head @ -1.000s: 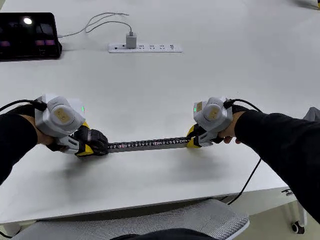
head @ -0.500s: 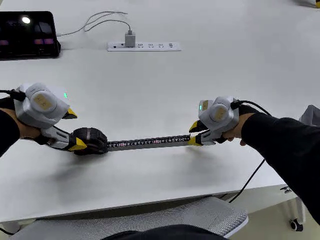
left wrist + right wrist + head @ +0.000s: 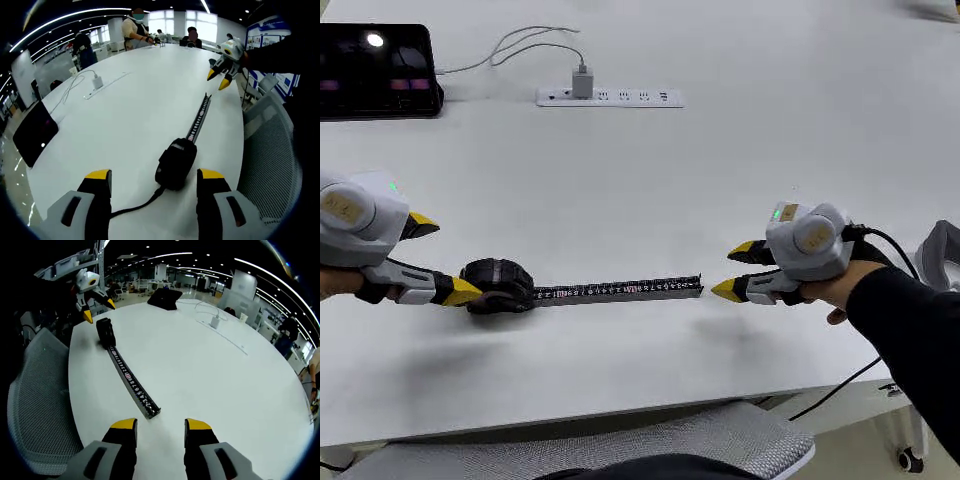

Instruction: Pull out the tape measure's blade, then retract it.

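Note:
A black tape measure [image 3: 498, 284] lies on the white table [image 3: 650, 180], its blade [image 3: 618, 290] drawn out flat to the right. My left gripper [image 3: 442, 258] stands open just left of the case, not touching it. In the left gripper view the case [image 3: 175, 163] sits a little ahead of the yellow-tipped jaws and the blade [image 3: 198, 118] runs away from it. My right gripper [image 3: 735, 270] is open, a short way right of the blade's end. The right gripper view shows the blade's tip [image 3: 151, 411] lying free just ahead of the jaws, with the case [image 3: 105, 331] at the far end.
A white power strip [image 3: 610, 95] with a charger and cable lies at the back of the table. A dark tablet [image 3: 375, 70] stands at the back left. A grey mesh chair [image 3: 620, 445] sits under the near table edge. People stand far off in the room.
Both grippers let go and drew back outward: the left off the case, the right off the blade's end. The tape measure stays on the table with its blade out.

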A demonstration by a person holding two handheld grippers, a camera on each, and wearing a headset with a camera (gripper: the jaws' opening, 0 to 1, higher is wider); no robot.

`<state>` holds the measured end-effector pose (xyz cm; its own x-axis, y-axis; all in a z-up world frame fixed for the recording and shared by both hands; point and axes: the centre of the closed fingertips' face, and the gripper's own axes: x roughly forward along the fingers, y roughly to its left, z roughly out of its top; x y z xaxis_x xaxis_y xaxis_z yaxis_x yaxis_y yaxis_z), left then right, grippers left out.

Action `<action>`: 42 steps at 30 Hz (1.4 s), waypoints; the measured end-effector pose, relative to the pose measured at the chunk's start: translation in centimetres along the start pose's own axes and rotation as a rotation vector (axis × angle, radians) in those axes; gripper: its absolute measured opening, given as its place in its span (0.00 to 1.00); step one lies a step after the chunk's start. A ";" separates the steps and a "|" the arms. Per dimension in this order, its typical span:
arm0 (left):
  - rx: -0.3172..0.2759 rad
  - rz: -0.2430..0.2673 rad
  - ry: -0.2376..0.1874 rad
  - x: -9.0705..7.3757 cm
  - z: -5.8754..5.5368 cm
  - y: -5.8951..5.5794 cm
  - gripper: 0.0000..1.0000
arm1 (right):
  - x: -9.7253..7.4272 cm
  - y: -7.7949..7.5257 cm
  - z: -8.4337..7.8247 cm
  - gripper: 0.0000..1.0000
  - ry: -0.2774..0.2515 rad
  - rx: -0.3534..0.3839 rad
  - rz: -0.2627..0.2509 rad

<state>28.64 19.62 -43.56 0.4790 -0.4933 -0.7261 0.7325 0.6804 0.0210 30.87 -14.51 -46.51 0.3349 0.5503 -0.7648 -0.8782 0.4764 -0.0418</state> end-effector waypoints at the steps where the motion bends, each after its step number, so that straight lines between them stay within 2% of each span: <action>1: -0.028 0.006 -0.015 -0.2 -0.1 0.0 0.66 | -0.1 0.2 -0.1 0.35 -0.001 0.012 0.001; 3: -0.099 0.037 -0.055 -0.8 -0.2 0.4 0.67 | -0.6 0.5 -0.4 0.39 -0.010 0.020 -0.020; 6: -0.163 0.082 -0.100 -1.7 -0.8 0.9 0.69 | -1.2 0.3 -0.7 0.47 -0.042 0.050 -0.062; 7: -0.200 0.100 -0.130 -2.1 -0.8 1.1 0.71 | -1.5 0.0 -1.0 0.51 -0.048 0.075 -0.082; 8: -0.217 0.106 -0.136 -2.3 -1.0 1.2 0.74 | -1.8 0.0 -1.2 0.51 -0.052 0.090 -0.090; 12: -0.205 0.140 -0.130 -3.1 -2.4 1.2 0.74 | -3.1 0.2 -1.7 0.54 -0.084 0.146 -0.112; 15: -0.211 0.149 -0.125 -3.5 -3.2 1.0 0.74 | -3.9 0.4 -2.3 0.58 -0.087 0.159 -0.122; 20: -0.242 0.157 -0.150 -4.4 -3.7 0.6 0.78 | -4.9 1.0 -3.2 0.60 -0.090 0.178 -0.135; 22: -0.242 0.153 -0.135 -4.5 -4.2 0.2 0.80 | -5.1 1.1 -3.7 0.62 -0.088 0.186 -0.142; 24: -0.221 0.152 -0.127 -4.5 -4.6 -0.2 0.83 | -5.1 1.2 -4.1 0.64 -0.091 0.191 -0.143; 27: -0.229 0.147 -0.118 -4.7 -5.4 -0.7 0.85 | -5.2 1.3 -4.9 0.66 -0.085 0.195 -0.142; 32: -0.236 0.157 -0.108 -5.0 -6.5 -0.8 0.90 | -5.5 1.6 -5.5 0.72 -0.079 0.194 -0.139; 35: -0.235 0.157 -0.106 -5.0 -7.0 -1.1 0.95 | -5.4 1.6 -6.0 0.79 -0.075 0.204 -0.131; 39: -0.234 0.149 -0.113 -5.2 -7.2 -1.6 0.99 | -5.3 1.7 -6.5 0.82 -0.075 0.206 -0.128; 42: -0.242 0.136 -0.133 -5.2 -7.2 -2.1 0.99 | -5.2 1.9 -6.7 0.87 -0.077 0.209 -0.120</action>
<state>21.14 24.66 -44.72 0.6353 -0.4448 -0.6313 0.5287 0.8463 -0.0642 25.19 -21.09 -46.97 0.4642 0.5284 -0.7109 -0.7438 0.6683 0.0109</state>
